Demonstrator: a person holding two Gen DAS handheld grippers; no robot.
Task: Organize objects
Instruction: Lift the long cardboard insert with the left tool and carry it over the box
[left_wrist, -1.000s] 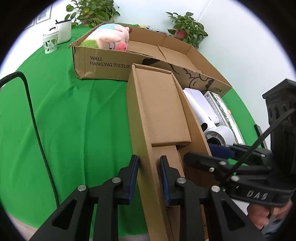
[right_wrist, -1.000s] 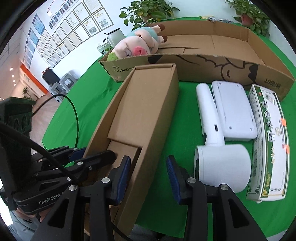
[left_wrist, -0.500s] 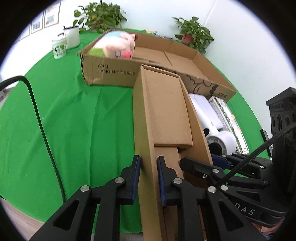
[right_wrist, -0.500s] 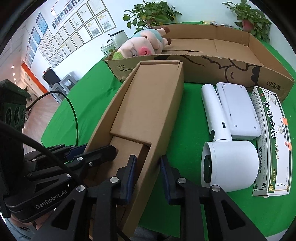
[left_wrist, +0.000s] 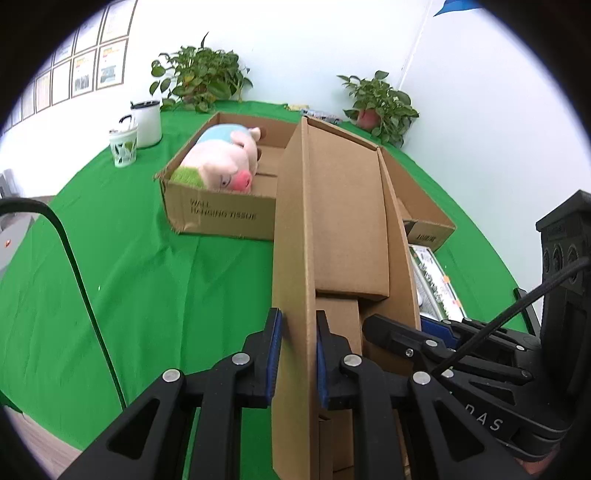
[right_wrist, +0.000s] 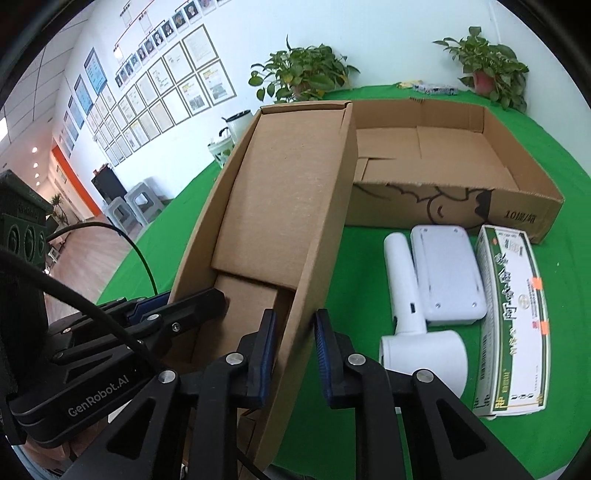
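1. Grip state: left tool has its jaws closing on the left wall of the narrow cardboard box, wall between the pads. Right tool is clenched on the opposite wall of that box, pads on either side of the cardboard.
2. Box position: open top up, near end carried by both tools, far end toward the large shallow carton on the green counter. Whether the far end touches the counter cannot be told.
3. Other items: plush pig lies in the left end of the carton; white hair dryer, white flat device and green-and-white packet lie on the counter just right of the box.
4. Risk, thin walls: each hold is on a single cardboard wall; uneven pull between hands would likely bend or tear it, or let it slip.
5. Risk, swing: box's far end could knock the carton or sweep the dryer if turned right.
6. Risk, cables: trailing black cable may snag.
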